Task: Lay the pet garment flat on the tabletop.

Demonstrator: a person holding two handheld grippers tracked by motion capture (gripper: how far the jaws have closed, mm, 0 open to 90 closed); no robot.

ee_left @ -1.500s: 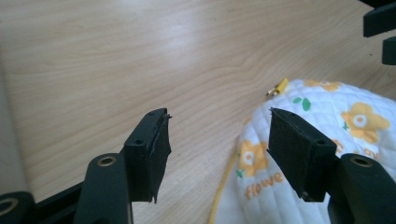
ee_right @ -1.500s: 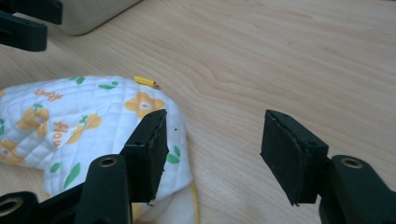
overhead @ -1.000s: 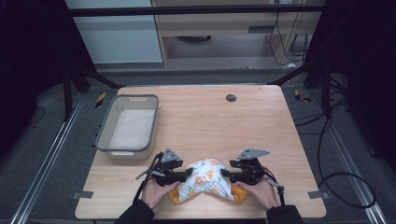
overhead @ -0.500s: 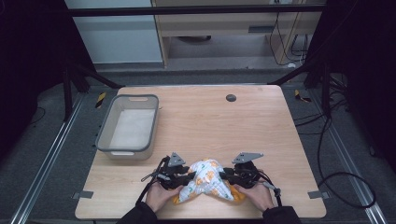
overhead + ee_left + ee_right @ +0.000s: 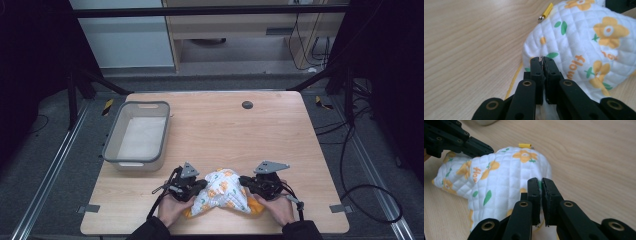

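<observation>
- While both hands held their tools at the near edge of the counter, a quilted white cloth with orange flowers lay bunched between them.
- Seen from above, the cloth sat near the front edge, well apart from the grey bin that stood farther back and to its left.
- At the cloth's left side, the left gripper had just been closing its jaws, and in the left gripper view they stood almost together with a fold of the cloth's edge pinched between the tips.
- At the cloth's right side, the right gripper had likewise just been closing, and in the right gripper view its jaws stood narrow, clamped on the cloth's rim with only a thin slit between them.
- A yellow hem ran along the cloth's lower edge in the left gripper view, lying on the counter just beside the jaws.
- Beyond the cloth, a small yellow tab with a metal end stuck out from its far edge onto the wood; the right gripper view showed it too.
- A dark round hole sat in the counter far behind the cloth, towards the back edge.
- The person's left hand and right hand rested on the counter at either side of the cloth, just behind the grippers.
</observation>
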